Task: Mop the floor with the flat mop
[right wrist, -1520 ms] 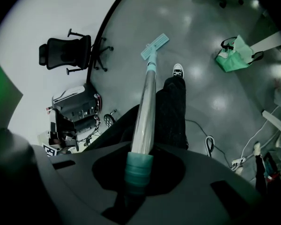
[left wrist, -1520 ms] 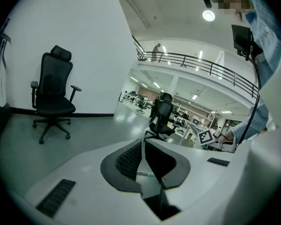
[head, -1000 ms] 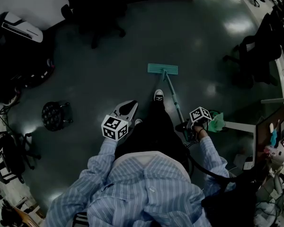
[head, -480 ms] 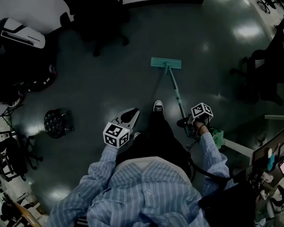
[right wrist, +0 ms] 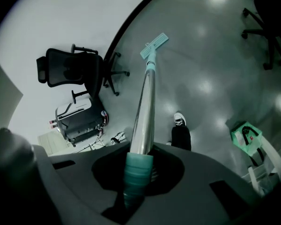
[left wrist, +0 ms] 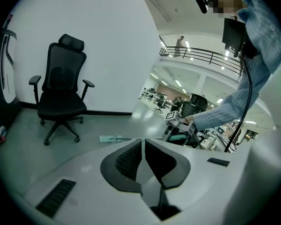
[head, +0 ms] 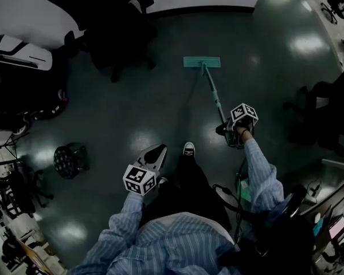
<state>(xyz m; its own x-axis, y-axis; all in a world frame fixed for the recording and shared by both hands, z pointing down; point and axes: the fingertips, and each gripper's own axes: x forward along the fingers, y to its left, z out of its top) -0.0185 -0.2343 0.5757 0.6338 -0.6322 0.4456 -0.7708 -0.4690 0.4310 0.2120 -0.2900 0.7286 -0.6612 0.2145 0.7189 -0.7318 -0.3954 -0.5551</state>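
Purchase is surest on the ribbed teal sleeve [right wrist: 136,172] at the top of the flat mop [head: 212,93], whose pole looks smooth, stiff and light; the right gripper [right wrist: 139,163] is clamped there. The mop head [head: 202,62] lies flat on the floor [head: 160,96] near its far edge by the wall. The left gripper [left wrist: 143,159] is closed on nothing.

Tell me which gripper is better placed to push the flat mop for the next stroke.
Right. The right gripper is shut on the handle of the flat mop, and the mop head lies on the floor ahead. The left gripper is shut on nothing, apart from the handle.
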